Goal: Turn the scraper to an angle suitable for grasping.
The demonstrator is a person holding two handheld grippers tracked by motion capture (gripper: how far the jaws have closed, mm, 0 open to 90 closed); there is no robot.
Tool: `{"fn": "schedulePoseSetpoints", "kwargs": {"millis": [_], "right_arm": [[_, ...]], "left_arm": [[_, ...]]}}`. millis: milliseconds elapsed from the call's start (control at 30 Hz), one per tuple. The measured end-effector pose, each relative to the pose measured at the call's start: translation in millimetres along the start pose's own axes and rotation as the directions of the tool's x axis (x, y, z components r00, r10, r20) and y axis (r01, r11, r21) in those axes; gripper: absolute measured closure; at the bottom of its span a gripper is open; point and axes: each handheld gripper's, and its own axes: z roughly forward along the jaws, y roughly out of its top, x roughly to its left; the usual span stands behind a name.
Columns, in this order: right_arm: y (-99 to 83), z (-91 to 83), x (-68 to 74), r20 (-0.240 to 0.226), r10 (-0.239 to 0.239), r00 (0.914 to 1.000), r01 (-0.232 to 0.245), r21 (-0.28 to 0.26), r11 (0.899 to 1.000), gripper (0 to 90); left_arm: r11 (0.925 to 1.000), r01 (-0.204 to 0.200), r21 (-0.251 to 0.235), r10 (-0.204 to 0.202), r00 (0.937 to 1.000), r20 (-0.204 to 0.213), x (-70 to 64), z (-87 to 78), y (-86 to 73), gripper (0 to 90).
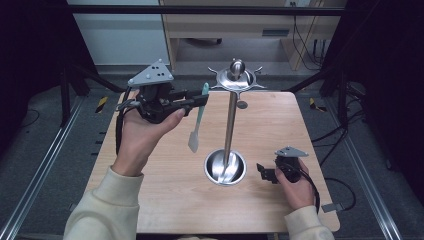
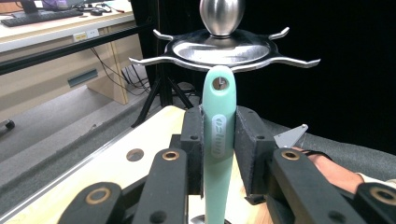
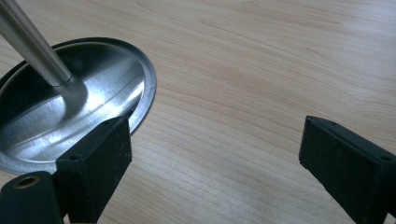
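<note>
mint spatula (image 2: pixel 218 140) hangs clamped in the left hand-held gripper (image 2: pixel 219 135), handle-end up.

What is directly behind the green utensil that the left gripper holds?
Behind the green utensil stands the steel rack with its hooks and ball top. The utensil covers the rack's pole.

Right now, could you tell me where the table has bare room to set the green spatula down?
The widest free patch is the left half of the table, between the left forearm and the stand's round base. The far right corner is bare too. It is tight between that base and the right tongs. The left tongs hold the spatula.
</note>
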Motion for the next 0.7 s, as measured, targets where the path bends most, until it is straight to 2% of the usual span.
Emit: {"fn": "schedulePoseSetpoints", "kwargs": {"millis": [200,333,467,700], "right_arm": [[-0.3,0.5,-0.2,0.004,-0.004,1.0000,0.004,0.000,1.000,9.7],[-0.3,0.0,0.8,0.001,-0.005,1.0000,0.005,0.002,1.000,9.7],[-0.4,0.4,0.3,0.001,-0.003,1.0000,0.003,0.003,1.000,9.7],[-0.3,0.3,0.3,0.000,-0.003,1.0000,0.003,0.003,1.000,9.7]], "left_arm": [[0.9998,-0.018,0.012,0.018,0.9998,0.001,-4.2,-0.7,-1.9,74.1],[0.9999,-0.015,-0.004,0.015,0.9999,0.002,-2.7,3.0,-1.3,74.1],[0.9998,-0.014,0.011,0.014,0.9999,-0.002,-2.4,7.3,-1.8,74.1],[0.9998,-0.019,0.003,0.019,0.9998,-0.005,-4.9,15.2,0.4,74.0]]}}
